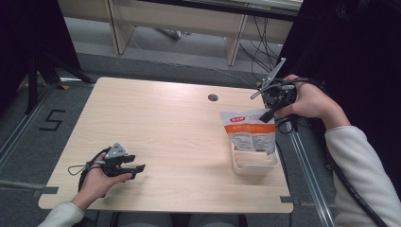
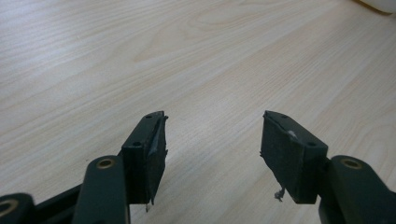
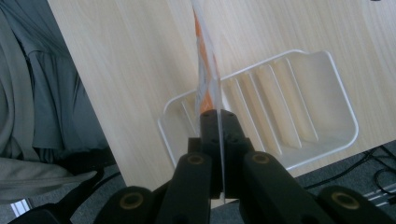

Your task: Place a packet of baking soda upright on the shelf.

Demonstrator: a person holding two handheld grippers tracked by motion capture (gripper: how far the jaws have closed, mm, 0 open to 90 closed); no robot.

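Pinching the pouch (image 1: 248,132) by its top edge, our right gripper (image 1: 268,112) suspends it over the tray (image 1: 255,165) at frame right, presumably for lowering in. Our left gripper (image 1: 133,169) rests spread and empty at lower left, clear of the work.

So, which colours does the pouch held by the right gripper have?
The pouch is white with an orange band, clearest in the high view.

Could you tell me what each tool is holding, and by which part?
The right tool pinches the orange-and-white pouch by its top edge; the left tool is open and holds nothing.
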